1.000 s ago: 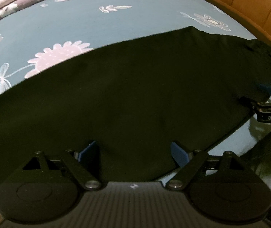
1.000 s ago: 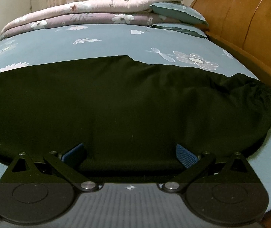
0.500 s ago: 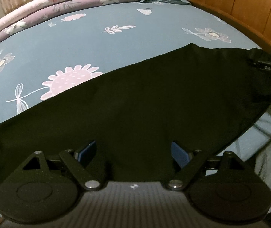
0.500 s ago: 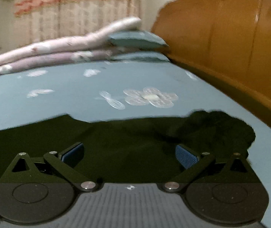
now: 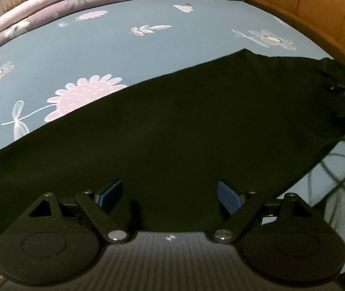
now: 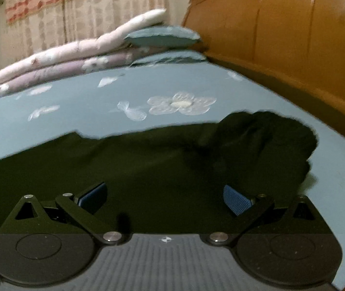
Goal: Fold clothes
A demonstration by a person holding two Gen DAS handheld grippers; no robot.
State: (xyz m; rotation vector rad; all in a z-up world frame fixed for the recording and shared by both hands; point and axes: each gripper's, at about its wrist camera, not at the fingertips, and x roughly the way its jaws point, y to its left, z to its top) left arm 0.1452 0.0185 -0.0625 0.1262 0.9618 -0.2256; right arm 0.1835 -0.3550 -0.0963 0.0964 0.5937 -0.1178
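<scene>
Black soft cloth garment lies spread across the near half of the blue flower-printed bedsheet, bunched at its right end. Right gripper, jaws apart and empty, has swung rightward to face that bunch; likely the next grab. Left gripper, jaws apart, hovers over the near hem. Folded quilts lie far; wooden headboard stands right. Nothing blocks.

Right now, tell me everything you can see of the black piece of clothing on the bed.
The black cloth garment is plain, matte and soft, spread mostly flat across the blue flowered bedsheet. Its end nearest the wooden headboard is bunched into a rumpled lump. Neither open claw visibly grips it.
</scene>
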